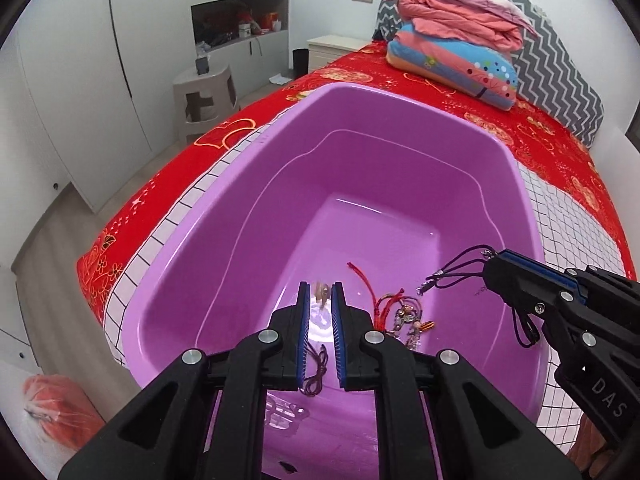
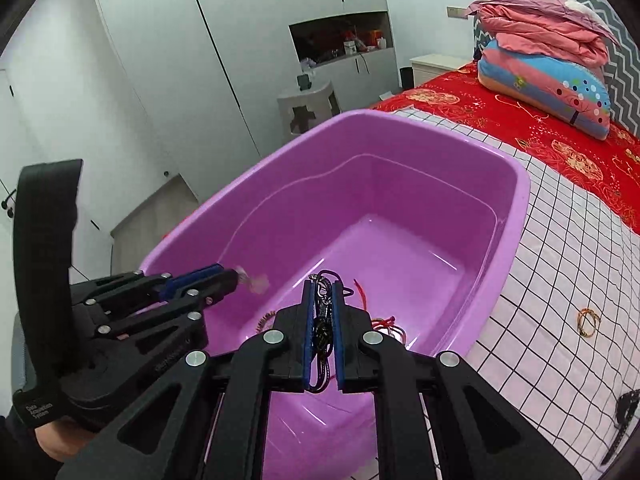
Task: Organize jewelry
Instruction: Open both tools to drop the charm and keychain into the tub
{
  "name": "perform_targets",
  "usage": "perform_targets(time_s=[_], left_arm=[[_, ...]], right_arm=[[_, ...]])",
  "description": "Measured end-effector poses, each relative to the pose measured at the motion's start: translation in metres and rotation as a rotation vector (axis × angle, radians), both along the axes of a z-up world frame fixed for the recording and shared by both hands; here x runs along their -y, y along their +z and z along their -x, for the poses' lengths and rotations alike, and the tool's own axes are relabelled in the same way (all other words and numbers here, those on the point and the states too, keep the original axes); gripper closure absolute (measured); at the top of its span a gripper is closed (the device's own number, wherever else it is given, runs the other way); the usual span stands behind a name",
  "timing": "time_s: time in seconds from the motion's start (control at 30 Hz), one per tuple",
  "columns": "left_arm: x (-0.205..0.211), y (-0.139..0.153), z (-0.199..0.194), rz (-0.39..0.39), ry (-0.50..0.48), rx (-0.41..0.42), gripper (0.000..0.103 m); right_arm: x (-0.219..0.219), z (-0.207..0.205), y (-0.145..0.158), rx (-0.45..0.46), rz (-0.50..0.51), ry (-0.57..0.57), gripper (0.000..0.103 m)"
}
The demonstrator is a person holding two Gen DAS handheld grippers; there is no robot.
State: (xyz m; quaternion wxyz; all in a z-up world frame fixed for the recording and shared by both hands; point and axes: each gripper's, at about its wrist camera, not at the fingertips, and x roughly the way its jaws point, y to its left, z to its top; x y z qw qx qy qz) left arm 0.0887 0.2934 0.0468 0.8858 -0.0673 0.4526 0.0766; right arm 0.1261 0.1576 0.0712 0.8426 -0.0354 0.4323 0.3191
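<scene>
Right gripper point(image 2: 323, 292) clamped on a dark cord necklace point(image 2: 322, 320); left gripper point(image 1: 320, 292) nearly closed, pinching a pale blurred trinket point(image 1: 321, 294) over the purple tub point(image 1: 240, 208); red bracelets point(image 1: 394, 308) lie inside.

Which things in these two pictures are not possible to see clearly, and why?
- Left wrist view: pale piece at the left gripper fingertips is motion-blurred; its type is unclear.
- Right wrist view: dark cord necklace is partly hidden by the right gripper pads.
- Right wrist view: black item on the checked cloth is cut by the edge.
</scene>
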Motion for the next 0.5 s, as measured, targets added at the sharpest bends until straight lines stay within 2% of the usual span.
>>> perform_targets(time_s=[0.03,0.07,0.1,0.13,0.17,0.2,0.3,0.5], left_arm=[[0.000,0.000,0.001,-0.005,0.007,-0.007,0.087],[-0.001,0.000,0.002,-0.012,0.017,-0.013,0.077],[-0.001,0.001,0.003,-0.022,0.028,-0.012,0.063],[-0.002,0.003,0.004,-0.030,0.034,-0.007,0.054],[-0.003,0.006,0.006,-0.045,0.045,0.001,0.032],[-0.003,0.010,0.009,-0.056,0.053,0.019,0.019],[-0.002,0.018,0.014,-0.085,0.066,0.040,0.016],[-0.005,0.020,0.019,-0.071,0.085,0.031,0.015]], right_arm=[[-0.001,0.000,-0.001,0.002,0.013,-0.001,0.095],[0.000,0.000,-0.003,0.003,0.022,-0.001,0.093],[0.001,0.000,-0.003,0.005,0.030,-0.005,0.085],[0.002,0.001,-0.002,0.013,0.034,-0.011,0.072],[0.004,0.003,0.001,0.031,0.031,-0.024,0.065],[0.005,0.003,0.003,0.044,0.028,-0.032,0.059],[0.013,0.007,0.009,0.067,0.022,-0.046,0.059],[0.030,0.015,0.013,0.058,-0.009,-0.073,0.057]])
